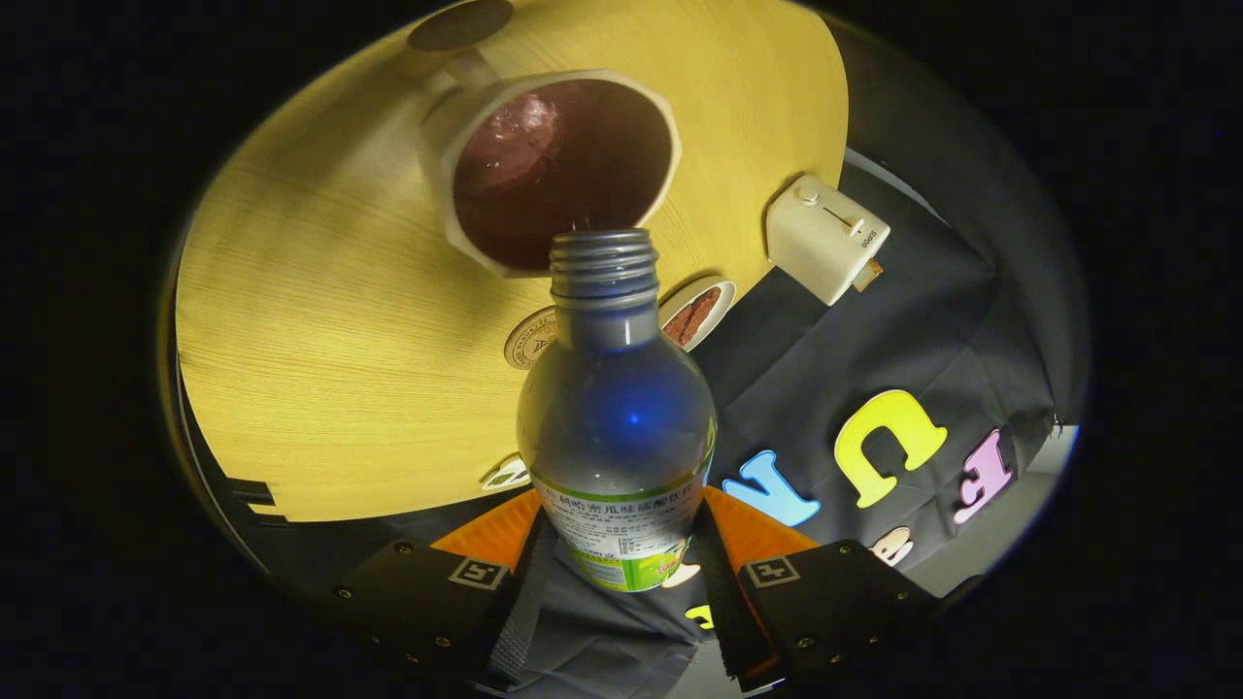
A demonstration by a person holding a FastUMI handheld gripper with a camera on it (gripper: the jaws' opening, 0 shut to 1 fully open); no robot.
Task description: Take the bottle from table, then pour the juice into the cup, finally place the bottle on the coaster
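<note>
My gripper (621,568) is shut on a clear plastic bottle (617,417) with a green-and-white label, both fingers pressing on its lower body. The bottle is uncapped and tipped forward, its threaded mouth (602,254) right at the near rim of a white angular cup (456,146). The cup stands on the yellow wooden table (320,340) and holds dark reddish-brown juice (558,165). A round light coaster (532,338) with a printed emblem lies on the table just beyond the bottle's shoulder, partly hidden by it.
A small white dish (697,311) with brown pieces sits beside the coaster near the table edge. A cream toaster (823,238) stands at the table's far edge. A round brown disc (458,24) lies beyond the cup. The whole scene appears tilted.
</note>
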